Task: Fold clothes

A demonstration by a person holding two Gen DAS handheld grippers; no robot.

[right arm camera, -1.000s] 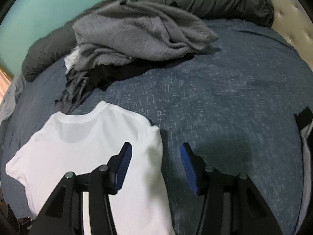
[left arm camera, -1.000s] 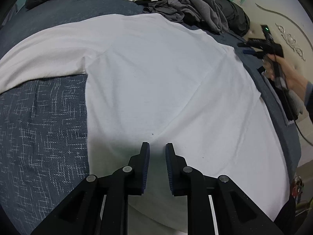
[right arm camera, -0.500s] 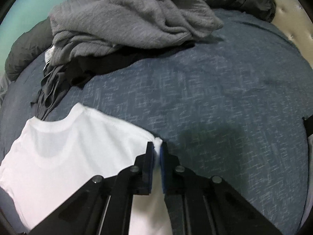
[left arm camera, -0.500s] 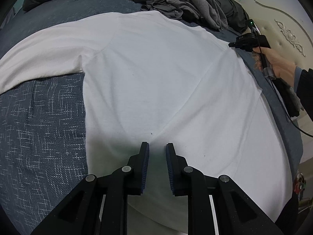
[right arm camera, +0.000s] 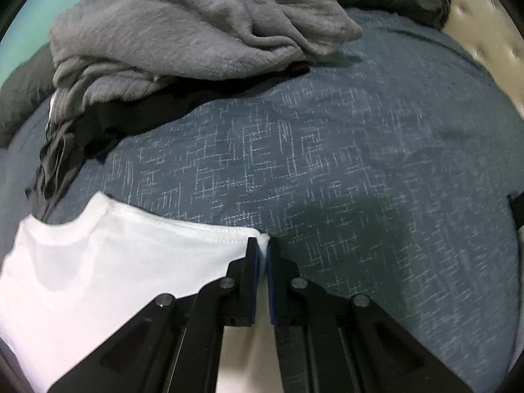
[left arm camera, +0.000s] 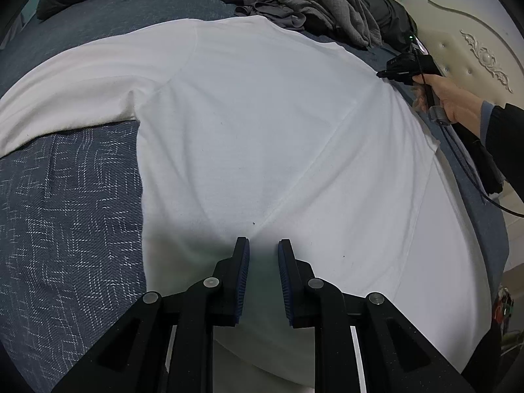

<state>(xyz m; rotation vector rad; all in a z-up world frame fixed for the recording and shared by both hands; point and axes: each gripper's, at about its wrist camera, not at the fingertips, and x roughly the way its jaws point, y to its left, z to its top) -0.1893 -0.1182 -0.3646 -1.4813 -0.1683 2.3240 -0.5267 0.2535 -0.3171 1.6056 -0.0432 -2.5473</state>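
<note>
White fabric fills both views: a long-sleeved white shirt (left arm camera: 262, 137) lies spread flat on the blue patterned bedspread (left arm camera: 72, 216) of a bed, with its collar toward a heap of gray clothes (right arm camera: 183, 32) near the dark pillows and its hem toward the left tool (left arm camera: 263, 255). Its long axis therefore runs from that tool away toward the heap, while one sleeve (left arm camera: 65, 98) stretches out sideways to the left, at right angles to the body. The other side looks already doubled over the body, with a diagonal crease crossing the cloth, though I cannot say for certain from these views. The right tool (right arm camera: 263, 245), held by a hand (left arm camera: 448, 98) at the far right corner of the shirt, has its pads pressed together on the shoulder edge just beside the neckline (right arm camera: 62, 232), a white sliver of cloth showing between them. A hold at that corner gives control of the top edge, probably for pulling it straight or carrying it over. The left tool hovers low above the hem region with its pads a narrow gap apart and nothing between them, placed, I judge, to pin or pick up the lower edge.
</note>
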